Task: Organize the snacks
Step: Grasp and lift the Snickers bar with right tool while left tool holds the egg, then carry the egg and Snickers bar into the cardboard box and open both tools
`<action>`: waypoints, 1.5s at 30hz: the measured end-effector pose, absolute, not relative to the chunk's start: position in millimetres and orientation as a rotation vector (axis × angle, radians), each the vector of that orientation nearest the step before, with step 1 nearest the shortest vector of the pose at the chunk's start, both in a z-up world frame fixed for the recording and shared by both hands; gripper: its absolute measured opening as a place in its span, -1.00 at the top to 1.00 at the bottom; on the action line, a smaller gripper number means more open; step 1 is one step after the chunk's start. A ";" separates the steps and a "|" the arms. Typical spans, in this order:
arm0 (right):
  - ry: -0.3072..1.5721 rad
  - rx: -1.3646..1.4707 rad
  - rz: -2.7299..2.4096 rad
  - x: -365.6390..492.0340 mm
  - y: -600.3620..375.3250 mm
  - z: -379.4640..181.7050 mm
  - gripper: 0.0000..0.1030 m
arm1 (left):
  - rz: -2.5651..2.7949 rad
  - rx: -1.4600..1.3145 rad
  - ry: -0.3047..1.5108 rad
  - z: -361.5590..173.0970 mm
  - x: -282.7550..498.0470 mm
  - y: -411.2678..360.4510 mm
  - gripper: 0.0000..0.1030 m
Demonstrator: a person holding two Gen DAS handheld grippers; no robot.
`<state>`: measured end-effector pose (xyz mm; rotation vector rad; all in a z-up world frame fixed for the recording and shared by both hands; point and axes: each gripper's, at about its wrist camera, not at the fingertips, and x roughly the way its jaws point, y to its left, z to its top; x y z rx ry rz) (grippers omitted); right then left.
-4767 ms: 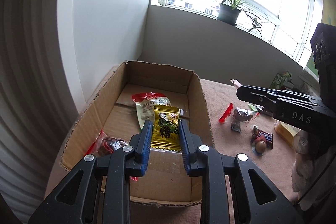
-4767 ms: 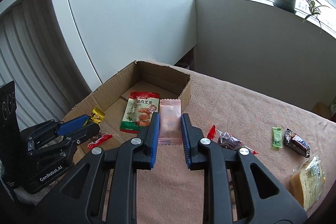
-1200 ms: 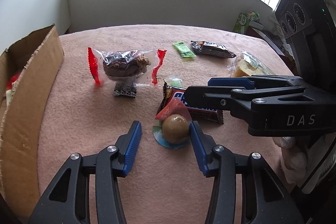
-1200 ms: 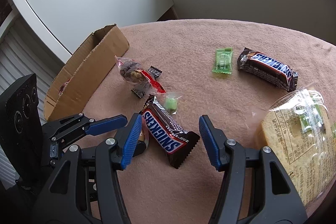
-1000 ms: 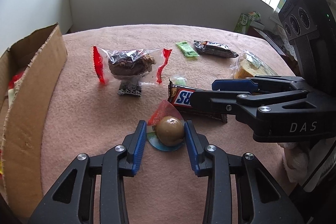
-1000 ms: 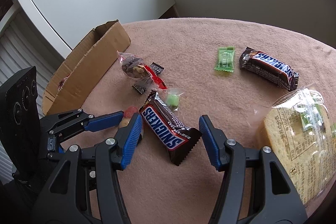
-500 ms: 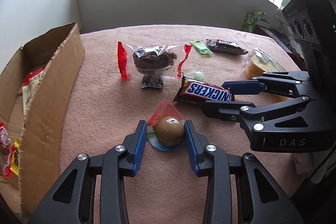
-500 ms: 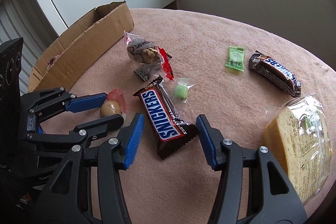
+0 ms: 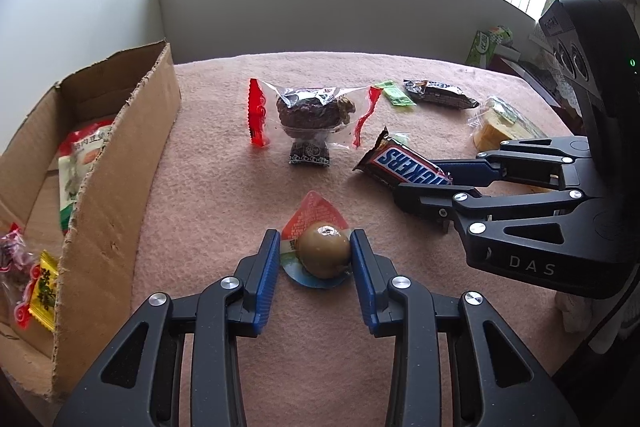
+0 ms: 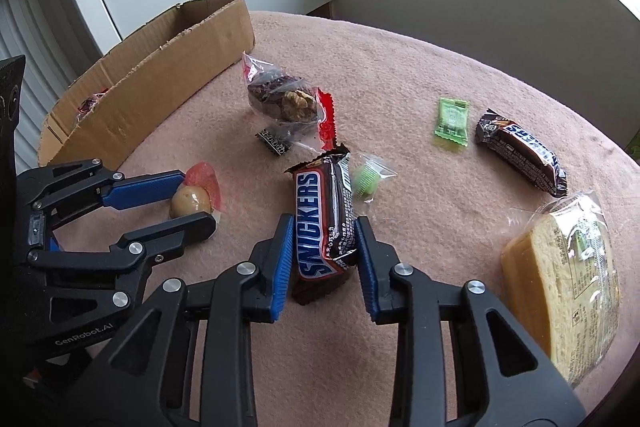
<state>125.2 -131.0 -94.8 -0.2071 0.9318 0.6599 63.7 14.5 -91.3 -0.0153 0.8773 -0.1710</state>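
Here, in the left wrist view, the left gripper [image 9: 315, 258] is clamped on the packed egg [image 9: 323, 254] right of the cardboard box [image 9: 116, 183], so lift straight before carrying it boxward, while in the right wrist view the right gripper [image 10: 323, 259] pinches the Snickers bar [image 10: 322, 223] farther right of the box, its far end drooping, so keep it level.

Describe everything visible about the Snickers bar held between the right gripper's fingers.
The Snickers bar is in a glossy dark brown wrapper with blue, white-edged lettering and crimped ends. The right gripper is shut on it, a blue pad pressing each long side near its near end. The wrapper dents slightly there. Its far end points away toward a small green candy. Whether it rests on the pink cloth or is lifted cannot be told.
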 end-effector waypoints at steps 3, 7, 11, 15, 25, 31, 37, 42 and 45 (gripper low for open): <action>0.920 -0.190 0.649 121.5 -137.2 -89.9 0.41 | -0.171 -0.023 0.872 -89.7 63.4 15.5 0.35; 0.884 -0.146 0.645 116.3 -148.6 -74.9 0.41 | -0.181 -0.044 0.856 -82.6 60.7 16.9 0.35; 0.837 -0.109 0.643 111.0 -156.2 -55.5 0.41 | -0.190 -0.051 0.819 -70.3 54.5 16.4 0.35; 0.801 -0.076 0.648 109.9 -153.6 -38.0 0.41 | -0.190 -0.067 0.779 -57.7 48.4 22.0 0.35; 0.764 -0.035 0.693 112.3 -117.2 -11.8 0.41 | -0.133 -0.132 0.688 -36.6 39.4 66.4 0.35; 0.766 -0.025 0.733 114.5 -78.8 -7.6 0.41 | -0.067 -0.185 0.665 -35.8 33.2 107.4 0.35; 0.780 -0.018 0.774 118.6 -37.9 -7.8 0.41 | -0.004 -0.224 0.644 -35.9 22.5 146.4 0.35; 0.786 -0.020 0.793 123.2 -4.0 -9.6 0.41 | 0.046 -0.243 0.641 -39.8 16.2 173.6 0.35; 0.794 -0.025 0.799 128.1 15.5 -12.4 0.41 | 0.060 -0.258 0.643 -43.0 14.4 185.2 0.35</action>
